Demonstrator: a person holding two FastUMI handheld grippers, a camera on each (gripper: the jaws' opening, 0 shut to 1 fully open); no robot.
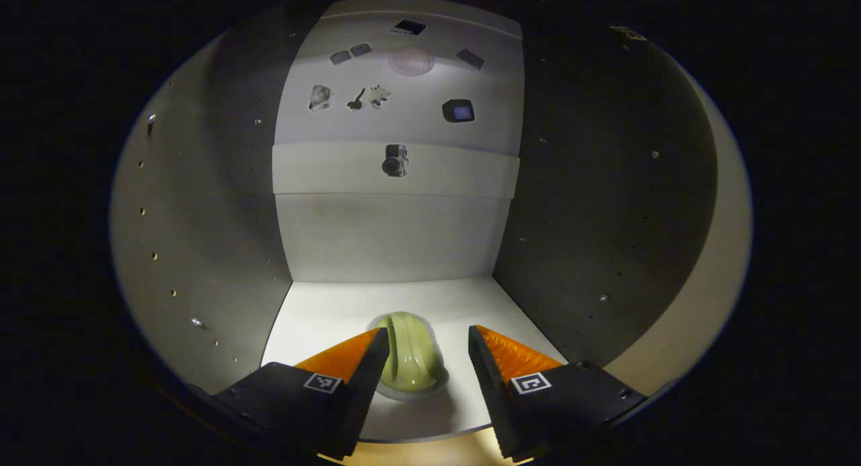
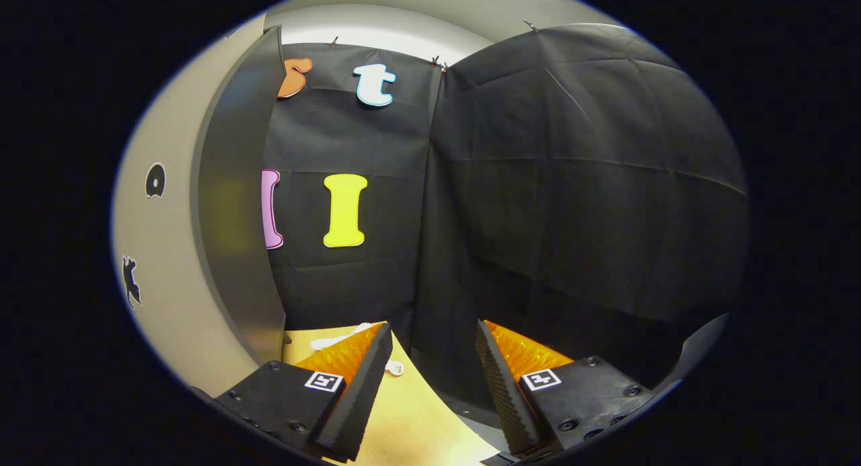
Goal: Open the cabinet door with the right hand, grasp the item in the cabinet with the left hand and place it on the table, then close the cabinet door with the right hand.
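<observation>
In the left gripper view I look into the open cabinet (image 1: 397,237). A pale green rounded item (image 1: 412,358) in a clear wrap lies on the cabinet's white floor (image 1: 397,301) near the front edge. My left gripper (image 1: 428,348) is open, and the item lies between its two fingers, closer to the left finger; I cannot tell if that finger touches it. In the right gripper view my right gripper (image 2: 434,348) is open with nothing between its fingers. The opened cabinet door (image 2: 235,204) stands edge-on at the left of that view, apart from the gripper.
A shelf (image 1: 397,170) crosses the cabinet higher up, with small stickers on the back wall. The side walls (image 1: 202,217) are close on both sides. A wooden table (image 2: 403,412) lies below the right gripper, with small white objects (image 2: 393,367) on it. Black cloth hangs behind.
</observation>
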